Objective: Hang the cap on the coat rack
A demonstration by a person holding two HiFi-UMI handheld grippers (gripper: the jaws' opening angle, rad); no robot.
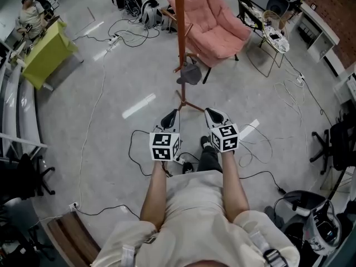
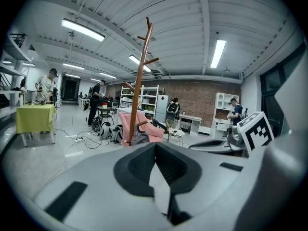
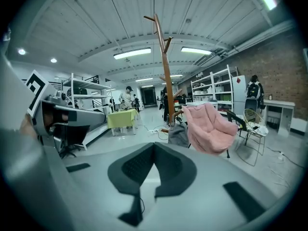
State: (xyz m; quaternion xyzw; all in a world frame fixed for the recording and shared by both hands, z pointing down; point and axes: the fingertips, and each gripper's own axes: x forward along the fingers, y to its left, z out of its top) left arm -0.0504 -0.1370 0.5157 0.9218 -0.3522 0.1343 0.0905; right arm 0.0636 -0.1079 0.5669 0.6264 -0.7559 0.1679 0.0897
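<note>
A tall wooden coat rack stands on the floor ahead of me. A grey cap hangs on one of its low pegs. My left gripper and right gripper are held side by side short of the rack's feet, both shut and empty. In the left gripper view the rack rises beyond the shut left gripper, with the cap low beside the pole. The right gripper view shows the rack and the cap past the shut right gripper.
A pink padded chair sits right behind the rack. Cables run over the floor around it. A green table with a person stands far left, a small side table far right, an office chair at the right edge.
</note>
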